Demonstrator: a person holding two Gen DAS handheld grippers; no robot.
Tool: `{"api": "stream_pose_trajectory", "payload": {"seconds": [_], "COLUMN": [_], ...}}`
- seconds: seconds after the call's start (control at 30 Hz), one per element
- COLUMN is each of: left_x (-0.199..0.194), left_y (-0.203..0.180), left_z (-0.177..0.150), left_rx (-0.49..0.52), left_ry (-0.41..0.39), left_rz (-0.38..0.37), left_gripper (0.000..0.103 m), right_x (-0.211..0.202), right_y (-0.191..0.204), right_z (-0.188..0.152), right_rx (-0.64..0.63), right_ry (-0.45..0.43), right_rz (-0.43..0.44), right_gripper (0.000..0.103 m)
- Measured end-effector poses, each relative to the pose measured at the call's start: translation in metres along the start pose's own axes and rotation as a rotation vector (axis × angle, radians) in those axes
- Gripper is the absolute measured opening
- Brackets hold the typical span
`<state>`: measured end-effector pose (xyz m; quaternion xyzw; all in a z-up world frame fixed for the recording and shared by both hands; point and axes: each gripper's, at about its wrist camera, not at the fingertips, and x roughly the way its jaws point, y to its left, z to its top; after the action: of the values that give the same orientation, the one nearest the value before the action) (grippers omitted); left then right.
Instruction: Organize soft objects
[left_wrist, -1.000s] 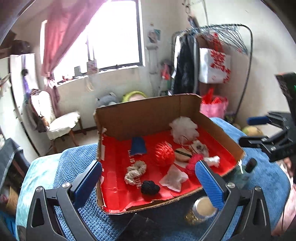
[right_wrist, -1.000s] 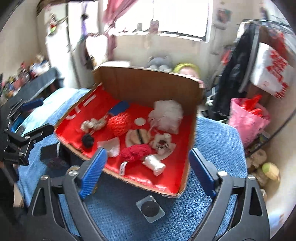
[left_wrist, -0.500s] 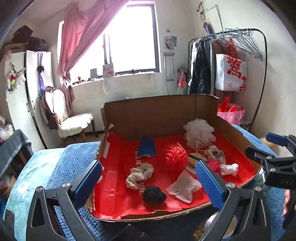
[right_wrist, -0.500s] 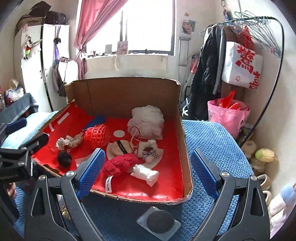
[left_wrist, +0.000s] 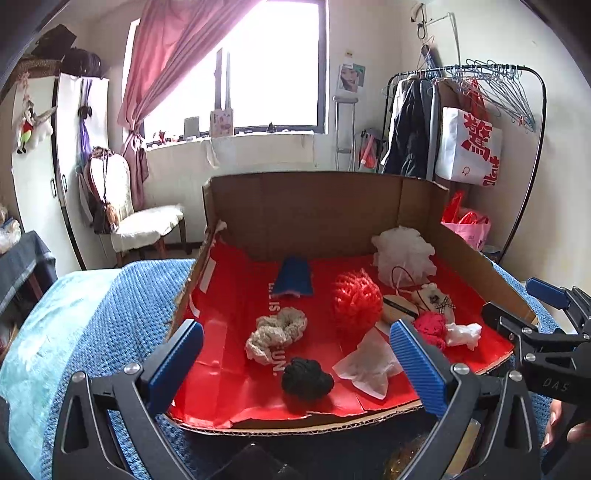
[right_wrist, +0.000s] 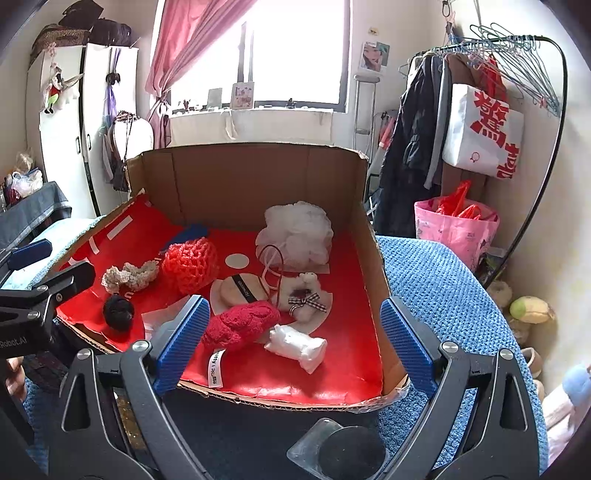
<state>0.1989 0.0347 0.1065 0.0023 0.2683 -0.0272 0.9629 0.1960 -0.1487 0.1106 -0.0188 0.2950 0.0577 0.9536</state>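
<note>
Left tongs (left_wrist: 295, 363) hung released at the cardboard box's (left_wrist: 317, 214) six o'clock edge (nothing gripped); inside lay a cream scrunchie (left_wrist: 276, 329), black scrunchie (left_wrist: 307, 378), red crochet ball (left_wrist: 356, 301). Right tongs (right_wrist: 293, 341) likewise released.

Bright window (left_wrist: 275, 70), pink curtain (left_wrist: 166, 62)

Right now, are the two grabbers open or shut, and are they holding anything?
Left gripper: jaws open, holding nothing.
Right gripper: jaws open, holding nothing.
</note>
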Motion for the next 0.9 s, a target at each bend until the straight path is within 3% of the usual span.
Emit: {"api": "stream_pose_trajectory", "payload": {"seconds": [0.9], "left_x": [0.0057], "left_y": [-0.0034], "left_z": [-0.0034], "left_rx": [0.013], "left_ry": [0.013], "left_rz": [-0.003], "left_gripper": [0.103], "right_x": [0.0089], "right_y": [-0.0037], "right_z": [-0.0107], "right_rx": [0.012], "right_ry": [0.025], "right_rz": [-0.006], "right_gripper": [0.095]}}
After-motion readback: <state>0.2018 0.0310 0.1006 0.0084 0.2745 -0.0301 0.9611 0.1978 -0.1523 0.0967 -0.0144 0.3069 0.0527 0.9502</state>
